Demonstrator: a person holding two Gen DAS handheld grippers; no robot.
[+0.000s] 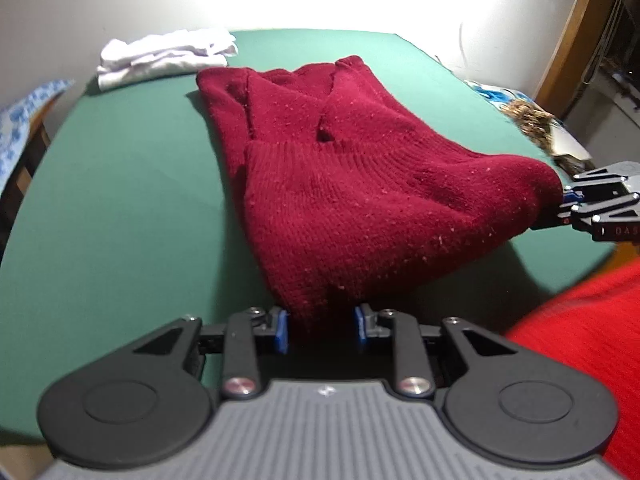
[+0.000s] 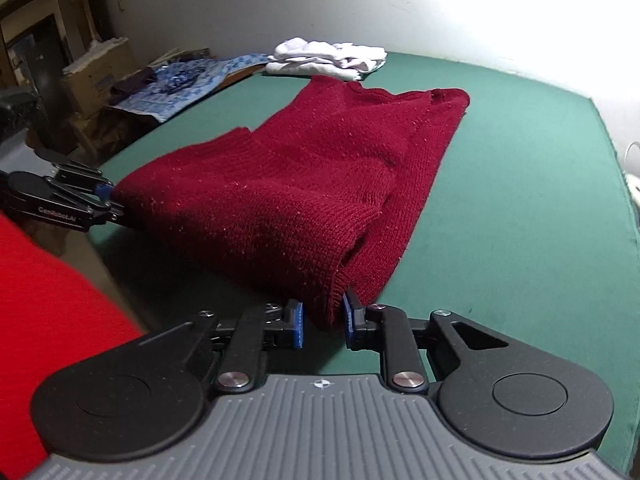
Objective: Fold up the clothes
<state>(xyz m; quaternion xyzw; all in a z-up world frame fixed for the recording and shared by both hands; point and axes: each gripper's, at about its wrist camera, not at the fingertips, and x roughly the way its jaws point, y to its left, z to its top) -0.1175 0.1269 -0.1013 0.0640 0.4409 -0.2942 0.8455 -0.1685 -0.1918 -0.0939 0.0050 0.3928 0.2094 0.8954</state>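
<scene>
- Left claw (image 1: 322, 328): mine, at the near edge of the table. Its blue pads (image 1: 282, 330) are drawn in narrow and pinch one near corner of the dark red knitted sweater (image 1: 340, 184), the knit bunched between them.
- Right claw (image 2: 322, 322): also mine, likewise narrowed, blue pads clamped on the other near corner of the same garment at its ribbed hem. From my left camera it shows at the right edge of the picture (image 1: 566, 204), gripping the fabric's end.
- Sweater: dark red, wool-like, flecked with pale lint. Already folded lengthwise into a long band; the far end lies flat on the green table cover (image 1: 120, 200), the near end is lifted off the cover and hangs stretched between my two claws.
- Table cover: green, smooth, spread over the whole working surface.
- White clothes (image 1: 168, 56): a small folded pile at the far edge of the table, well apart from the sweater.
- Blue-and-white patterned cloth (image 2: 192, 76): off the table to the left side, lying over boxes.
- Cardboard box (image 2: 100, 76): beside that cloth, against the wall.
- Bright red garment (image 2: 48, 312): close to the cameras, on the person holding me; blurred.
</scene>
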